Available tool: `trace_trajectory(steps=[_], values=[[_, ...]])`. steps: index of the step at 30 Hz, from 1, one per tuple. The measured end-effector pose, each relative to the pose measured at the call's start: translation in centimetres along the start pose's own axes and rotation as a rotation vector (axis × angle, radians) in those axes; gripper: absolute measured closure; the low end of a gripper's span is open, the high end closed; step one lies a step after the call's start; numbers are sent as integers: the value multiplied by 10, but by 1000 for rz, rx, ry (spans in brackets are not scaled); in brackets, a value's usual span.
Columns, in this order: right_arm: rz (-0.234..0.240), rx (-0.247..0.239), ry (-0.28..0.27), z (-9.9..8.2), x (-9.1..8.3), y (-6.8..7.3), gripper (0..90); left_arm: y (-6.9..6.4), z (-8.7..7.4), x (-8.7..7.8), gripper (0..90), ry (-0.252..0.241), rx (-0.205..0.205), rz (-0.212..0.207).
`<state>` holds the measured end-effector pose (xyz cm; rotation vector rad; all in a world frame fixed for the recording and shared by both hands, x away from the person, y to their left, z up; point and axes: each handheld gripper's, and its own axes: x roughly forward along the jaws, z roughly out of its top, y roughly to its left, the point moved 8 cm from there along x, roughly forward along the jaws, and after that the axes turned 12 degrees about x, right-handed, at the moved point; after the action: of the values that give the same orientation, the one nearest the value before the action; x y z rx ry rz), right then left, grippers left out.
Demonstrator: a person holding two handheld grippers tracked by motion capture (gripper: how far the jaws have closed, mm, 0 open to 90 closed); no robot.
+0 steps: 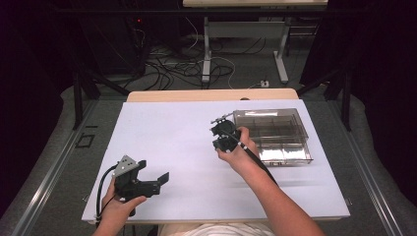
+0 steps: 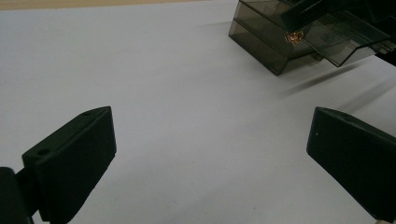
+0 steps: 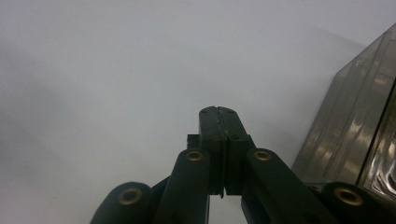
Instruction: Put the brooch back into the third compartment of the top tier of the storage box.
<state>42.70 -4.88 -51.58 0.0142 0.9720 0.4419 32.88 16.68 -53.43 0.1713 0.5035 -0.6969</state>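
Cables (image 1: 187,66) lie beneath desk legs (image 1: 206,51) beyond.

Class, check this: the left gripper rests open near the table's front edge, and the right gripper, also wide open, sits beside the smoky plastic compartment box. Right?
Not quite. The right gripper is shut, its jaws pressed together with nothing between them, as the right gripper view shows. The left gripper is open, and the box is smoky plastic.

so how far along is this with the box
Early on. Done: the clear box sits on the white table at the right, lid apparently raised in the left gripper view. In hand: the right gripper, jaws shut with nothing seen between them, is at the box's left edge. The left gripper waits open near the table's front. Left: whatever goes in or out of the compartments; they look mostly empty.
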Motion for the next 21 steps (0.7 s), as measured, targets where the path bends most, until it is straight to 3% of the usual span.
trace_trajectory(steps=[21], values=[[29,62,-62,11,-27,-26,900,0,0,0,12,0,-1,-1]])
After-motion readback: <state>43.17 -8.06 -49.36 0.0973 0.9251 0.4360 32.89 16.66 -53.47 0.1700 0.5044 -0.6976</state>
